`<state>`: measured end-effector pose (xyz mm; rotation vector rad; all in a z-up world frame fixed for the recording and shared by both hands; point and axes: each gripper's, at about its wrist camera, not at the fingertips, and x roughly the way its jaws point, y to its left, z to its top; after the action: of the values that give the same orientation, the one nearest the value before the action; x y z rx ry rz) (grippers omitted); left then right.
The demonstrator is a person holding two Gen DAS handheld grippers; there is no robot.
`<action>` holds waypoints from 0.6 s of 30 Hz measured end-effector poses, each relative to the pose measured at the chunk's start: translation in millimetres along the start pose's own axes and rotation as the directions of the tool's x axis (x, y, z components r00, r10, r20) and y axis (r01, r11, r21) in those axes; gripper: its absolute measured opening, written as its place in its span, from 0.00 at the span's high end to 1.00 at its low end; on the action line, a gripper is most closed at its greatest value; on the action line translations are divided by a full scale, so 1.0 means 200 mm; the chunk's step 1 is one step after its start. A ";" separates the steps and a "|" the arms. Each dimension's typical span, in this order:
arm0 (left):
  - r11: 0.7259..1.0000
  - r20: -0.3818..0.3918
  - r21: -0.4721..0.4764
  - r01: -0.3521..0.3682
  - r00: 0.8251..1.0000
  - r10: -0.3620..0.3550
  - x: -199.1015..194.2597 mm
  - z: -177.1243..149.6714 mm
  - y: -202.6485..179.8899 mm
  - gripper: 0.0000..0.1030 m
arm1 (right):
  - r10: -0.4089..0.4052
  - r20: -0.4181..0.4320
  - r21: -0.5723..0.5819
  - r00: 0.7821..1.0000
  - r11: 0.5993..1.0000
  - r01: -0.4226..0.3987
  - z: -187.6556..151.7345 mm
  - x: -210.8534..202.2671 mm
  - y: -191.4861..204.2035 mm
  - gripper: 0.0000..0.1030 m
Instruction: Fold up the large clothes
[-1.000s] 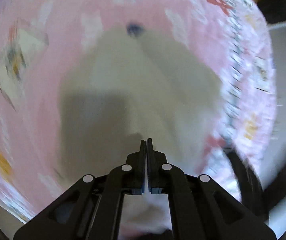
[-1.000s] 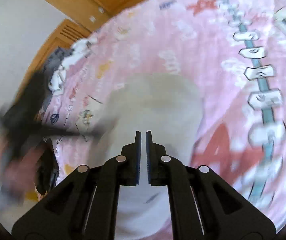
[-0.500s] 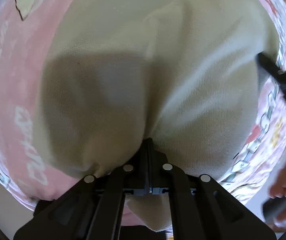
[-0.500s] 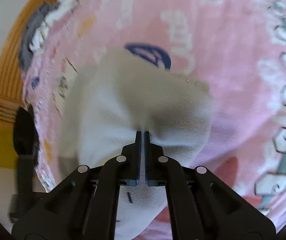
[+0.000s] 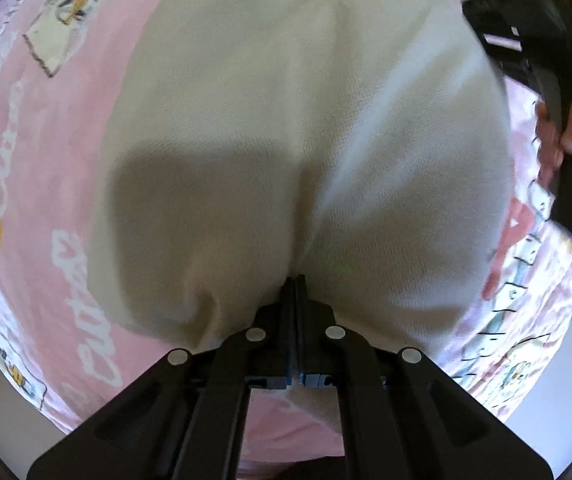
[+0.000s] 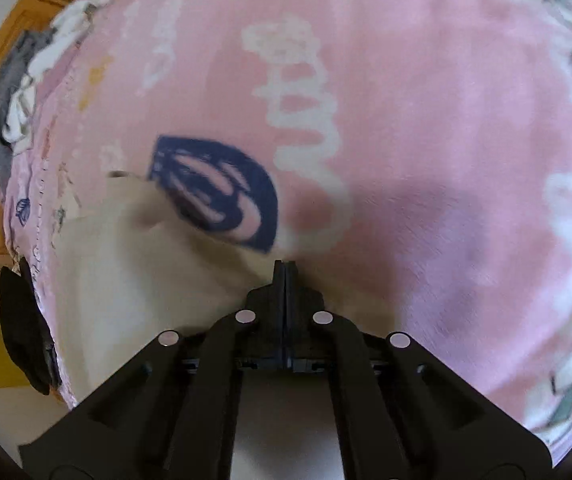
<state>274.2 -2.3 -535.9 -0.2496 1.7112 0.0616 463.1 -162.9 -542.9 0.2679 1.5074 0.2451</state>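
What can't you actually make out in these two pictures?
- What kind of garment the cream cloth is: the left wrist view cuts off its top edge.
- The cloth's near hem, right wrist view: hidden behind the right gripper.
- The clothes pile at the bed's far edge, right wrist view: too small and warped to identify.

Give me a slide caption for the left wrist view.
Left gripper pinches the cream garment over the pink printed bedspread.
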 end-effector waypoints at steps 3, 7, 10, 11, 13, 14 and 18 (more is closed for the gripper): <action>0.999 -0.036 -0.041 -0.011 0.999 0.010 0.08 0.06 0.00 0.96 | 0.070 0.084 0.009 0.994 0.997 -0.071 -0.01 -0.11 -0.01 1.00; 0.998 -0.001 0.028 -0.061 0.998 0.061 0.12 0.04 -0.06 0.96 | 0.149 0.276 0.016 0.950 0.987 -0.159 -0.23 -0.41 -0.07 0.97; 0.999 -0.017 0.024 -0.046 0.999 0.047 0.15 0.06 -0.12 0.97 | 0.197 0.336 0.051 0.921 0.973 -0.227 -0.50 -0.54 -0.12 0.97; 0.999 -0.034 0.012 -0.032 0.999 0.032 0.13 0.07 -0.08 0.97 | 0.208 0.326 0.073 0.922 0.967 -0.244 -0.57 -0.56 -0.14 0.96; 1.000 -0.074 -0.012 0.009 0.997 -0.009 0.09 0.09 -0.03 0.97 | 0.224 0.292 0.135 0.930 0.953 -0.272 -0.72 -0.55 -0.17 0.88; 0.998 -0.098 -0.031 0.053 0.994 -0.056 0.06 0.09 -0.01 0.97 | 0.238 0.279 0.168 0.931 0.942 -0.291 -0.79 -0.54 -0.19 0.76; 0.993 -0.100 0.027 0.111 0.989 -0.108 -0.12 0.09 0.06 0.97 | 0.247 0.302 0.239 0.921 0.915 -0.324 -1.00 -0.54 -0.25 0.42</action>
<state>293.1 15.2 -516.0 -0.3264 1.7915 -0.0601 257.2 -239.9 -466.6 0.7316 1.2279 0.2151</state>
